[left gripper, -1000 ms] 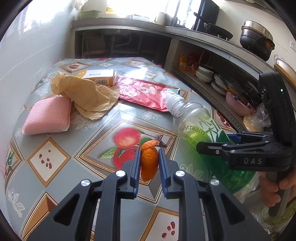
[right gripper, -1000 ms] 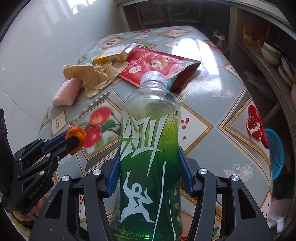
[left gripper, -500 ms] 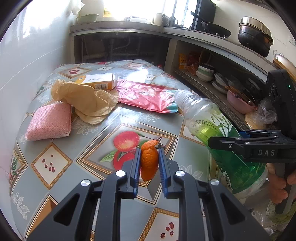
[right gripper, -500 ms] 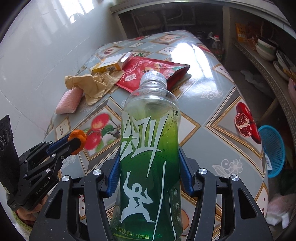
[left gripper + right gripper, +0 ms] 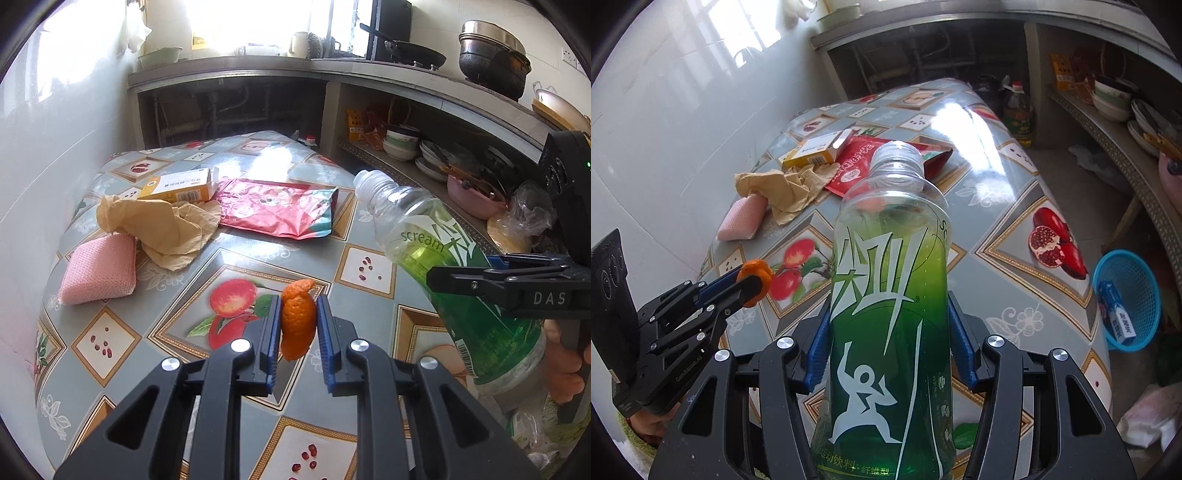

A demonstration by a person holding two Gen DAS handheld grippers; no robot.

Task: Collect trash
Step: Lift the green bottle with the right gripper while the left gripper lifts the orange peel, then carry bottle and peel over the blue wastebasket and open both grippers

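Observation:
My left gripper (image 5: 297,325) is shut on a piece of orange peel (image 5: 297,320) and holds it above the patterned table (image 5: 258,258); it also shows in the right wrist view (image 5: 753,277). My right gripper (image 5: 890,332) is shut on an empty green plastic bottle (image 5: 886,314), held up to the right of the left gripper; the bottle shows in the left wrist view (image 5: 436,251). On the table lie a red snack bag (image 5: 277,208), crumpled tan paper (image 5: 166,225) and a yellow box (image 5: 177,186).
A pink sponge (image 5: 99,267) lies by the left wall. A blue basket (image 5: 1126,299) holding a small carton stands on the floor right of the table. Shelves with bowls (image 5: 402,147) run along the right. A counter stands behind the table.
Both grippers have risen and pulled back from the table, each keeping its hold. The bottle sits further right and higher in the left wrist view.

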